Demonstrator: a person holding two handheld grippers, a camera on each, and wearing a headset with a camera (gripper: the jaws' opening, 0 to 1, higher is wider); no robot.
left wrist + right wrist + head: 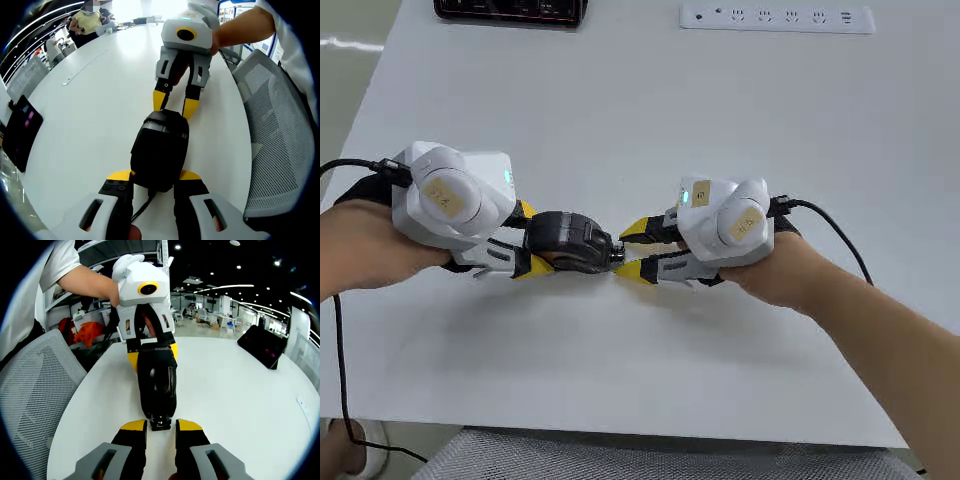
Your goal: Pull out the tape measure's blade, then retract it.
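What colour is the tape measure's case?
The tape measure is black, clearest in the left gripper view.

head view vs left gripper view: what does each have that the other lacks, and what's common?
Head view: a cable running from the left gripper and hanging over the near edge of the table. Left gripper view: people standing in the room beyond the table. Both: the tape measure clamped in the left gripper, the right gripper at its blade end, the mesh chair.

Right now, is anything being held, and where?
The left gripper clamps the tape measure by its case sides; the right gripper brackets its blade tab, grip unclear.
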